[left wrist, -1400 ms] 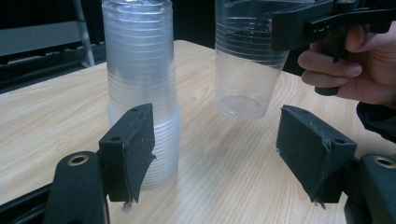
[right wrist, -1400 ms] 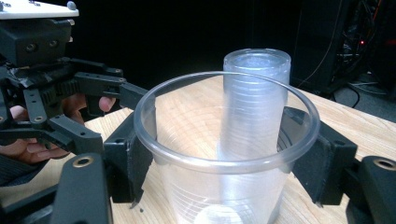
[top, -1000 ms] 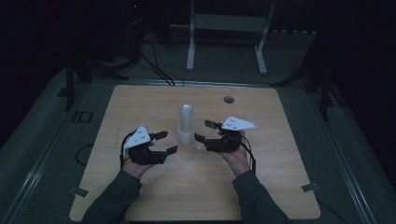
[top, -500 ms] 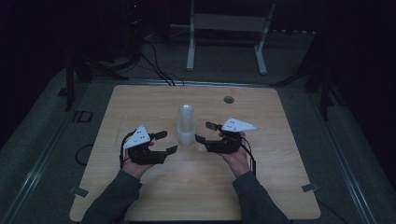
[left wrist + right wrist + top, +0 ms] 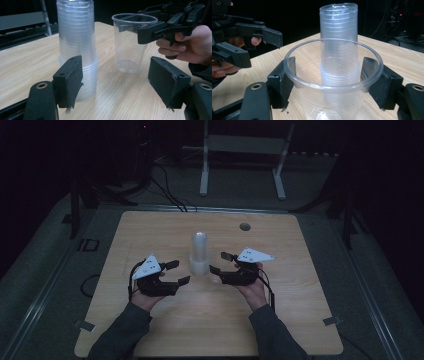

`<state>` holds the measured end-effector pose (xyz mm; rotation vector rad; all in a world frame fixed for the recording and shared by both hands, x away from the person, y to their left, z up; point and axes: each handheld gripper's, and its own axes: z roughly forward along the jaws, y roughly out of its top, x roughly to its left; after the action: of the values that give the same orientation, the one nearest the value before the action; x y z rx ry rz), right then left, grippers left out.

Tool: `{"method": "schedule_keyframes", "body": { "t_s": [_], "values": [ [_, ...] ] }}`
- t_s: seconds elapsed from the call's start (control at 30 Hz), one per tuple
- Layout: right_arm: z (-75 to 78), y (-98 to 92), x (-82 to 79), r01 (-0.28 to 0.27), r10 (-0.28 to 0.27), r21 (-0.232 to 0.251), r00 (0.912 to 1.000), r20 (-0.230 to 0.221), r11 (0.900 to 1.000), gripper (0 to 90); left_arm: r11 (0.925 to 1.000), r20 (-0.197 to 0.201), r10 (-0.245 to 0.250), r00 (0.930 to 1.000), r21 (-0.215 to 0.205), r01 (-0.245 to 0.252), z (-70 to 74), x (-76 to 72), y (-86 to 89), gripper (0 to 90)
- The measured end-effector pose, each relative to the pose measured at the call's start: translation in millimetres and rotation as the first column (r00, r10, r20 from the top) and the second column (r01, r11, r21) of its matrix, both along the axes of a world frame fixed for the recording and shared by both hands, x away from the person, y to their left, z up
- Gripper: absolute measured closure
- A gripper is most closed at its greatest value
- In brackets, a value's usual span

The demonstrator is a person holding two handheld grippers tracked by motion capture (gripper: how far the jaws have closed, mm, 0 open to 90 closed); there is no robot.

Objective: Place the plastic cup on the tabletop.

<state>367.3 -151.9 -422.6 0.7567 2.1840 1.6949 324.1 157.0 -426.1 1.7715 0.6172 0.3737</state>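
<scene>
Right gripper view: one clear plastic cup (image 5: 333,82) stood apart from the cup stack (image 5: 339,37).
My right gripper (image 5: 332,82) bracketed it, contact unclear; left gripper (image 5: 117,80) gaped empty; stack remained.

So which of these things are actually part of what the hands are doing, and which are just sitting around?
In use:
- stack of clear plastic cups
- single clear plastic cup, standing on the table between the right gripper's jaws
- left gripper, open beside the stack

Just around:
- white metal stand behind the table
- floor cables
- round hole in the tabletop
</scene>
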Motion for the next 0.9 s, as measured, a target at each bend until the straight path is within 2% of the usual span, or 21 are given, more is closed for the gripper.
{"method": "schedule_keyframes", "body": {
  "t_s": [0.9],
  "values": [
    [-17.9,-4.4,3.4,0.022,-0.023,-0.013,0.9993,-0.031,1.000,28.4,1.0000,0.000,0.001,1.0000,-0.001,-0.001,-0.1,0.0,0.0,28.2]
  ]
}}
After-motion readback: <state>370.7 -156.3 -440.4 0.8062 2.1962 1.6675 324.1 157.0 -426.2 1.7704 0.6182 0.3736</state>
